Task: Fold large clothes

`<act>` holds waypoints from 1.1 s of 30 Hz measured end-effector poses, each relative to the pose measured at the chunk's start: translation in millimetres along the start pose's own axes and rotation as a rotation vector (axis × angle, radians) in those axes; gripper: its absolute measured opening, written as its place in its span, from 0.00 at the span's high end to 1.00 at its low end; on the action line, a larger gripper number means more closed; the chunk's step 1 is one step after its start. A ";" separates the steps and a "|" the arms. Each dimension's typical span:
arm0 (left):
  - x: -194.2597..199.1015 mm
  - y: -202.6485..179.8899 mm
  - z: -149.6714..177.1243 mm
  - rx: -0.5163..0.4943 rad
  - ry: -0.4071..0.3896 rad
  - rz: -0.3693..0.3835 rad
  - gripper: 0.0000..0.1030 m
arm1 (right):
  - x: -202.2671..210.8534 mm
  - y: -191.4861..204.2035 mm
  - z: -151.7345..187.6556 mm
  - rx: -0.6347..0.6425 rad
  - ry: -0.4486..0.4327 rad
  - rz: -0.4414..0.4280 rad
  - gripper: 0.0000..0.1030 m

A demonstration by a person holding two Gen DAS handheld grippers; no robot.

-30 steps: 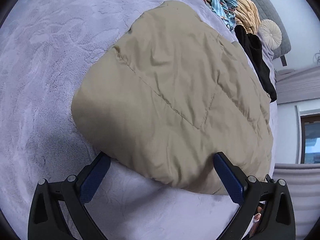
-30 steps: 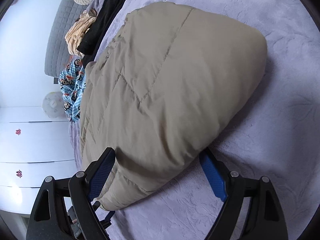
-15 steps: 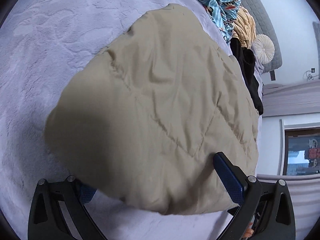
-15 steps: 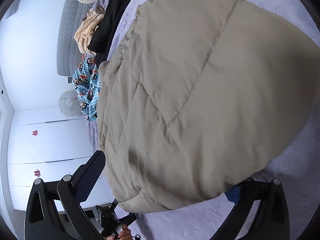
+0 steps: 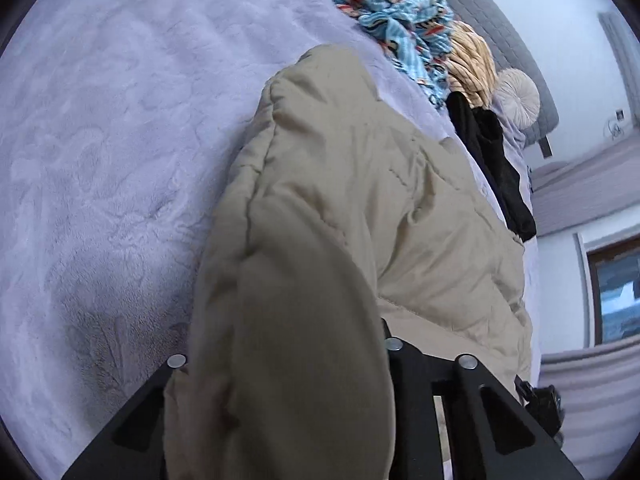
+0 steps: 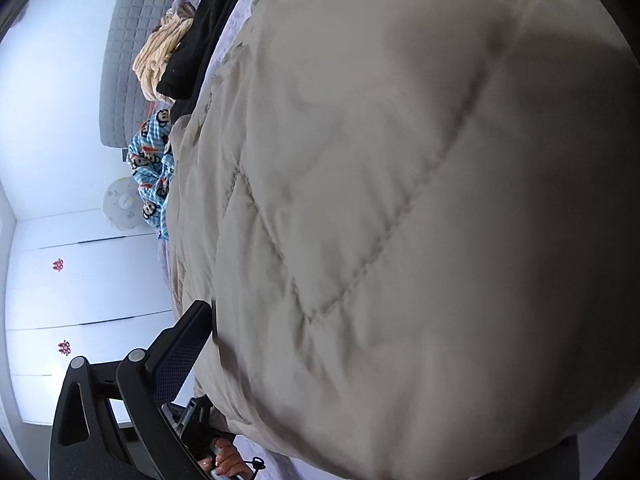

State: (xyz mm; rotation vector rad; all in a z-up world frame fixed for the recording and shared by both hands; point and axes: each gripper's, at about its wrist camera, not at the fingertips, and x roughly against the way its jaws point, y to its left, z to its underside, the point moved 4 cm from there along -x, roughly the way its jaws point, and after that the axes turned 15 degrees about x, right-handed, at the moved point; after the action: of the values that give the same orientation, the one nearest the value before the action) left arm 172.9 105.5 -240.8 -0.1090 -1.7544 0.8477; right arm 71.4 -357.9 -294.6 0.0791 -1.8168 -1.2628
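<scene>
1. A bed (image 5: 132, 152) with a fluffy lilac cover carries everything; its bare stretch fills the 9 o'clock side of the left wrist view.
2. A padded beige coat (image 5: 340, 216) lies on the cover, reaching from the centre toward 6 o'clock.
3. Toward 1 o'clock lie a blue cartoon-print cloth (image 5: 400, 12), a cream fleece (image 5: 472, 60) and a black garment (image 5: 492, 160), with a round pale cushion (image 5: 518, 96) beside them at the grey headboard (image 5: 520, 44).

You won't find any readable text here; the 2 small red signs (image 6: 59, 265) on the white wardrobe doors (image 6: 88, 280) are too small to make out.
</scene>
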 end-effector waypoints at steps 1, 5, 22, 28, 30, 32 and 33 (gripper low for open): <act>5.5 -8.3 2.2 -0.067 -0.021 -0.016 0.80 | 0.4 0.1 0.5 -0.014 0.002 -0.006 0.36; 29.4 -32.3 9.6 -0.232 -0.074 -0.017 0.82 | 11.7 14.8 5.0 0.026 -0.043 -0.005 0.72; 134.8 43.9 101.2 -0.273 0.016 0.026 0.82 | 78.1 23.9 115.2 0.111 0.012 0.046 0.77; 144.6 100.0 150.7 -0.181 0.080 -0.039 0.79 | 101.8 -11.0 168.0 0.067 0.047 0.048 0.77; 147.8 110.9 154.6 -0.155 0.067 -0.061 0.73 | 104.1 -19.8 175.7 0.051 0.046 0.037 0.75; 153.9 119.0 153.6 -0.126 0.055 -0.072 0.69 | 104.9 -25.5 180.4 0.061 0.045 0.047 0.72; 159.8 122.0 153.3 -0.113 0.053 -0.075 0.69 | 104.9 -26.0 179.7 0.066 0.045 0.055 0.70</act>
State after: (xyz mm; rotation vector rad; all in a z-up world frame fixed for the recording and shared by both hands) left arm -59.6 196.7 -201.7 -0.1380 -1.7454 0.6857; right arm -125.8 -293.7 -263.6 0.0929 -1.8098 -1.1545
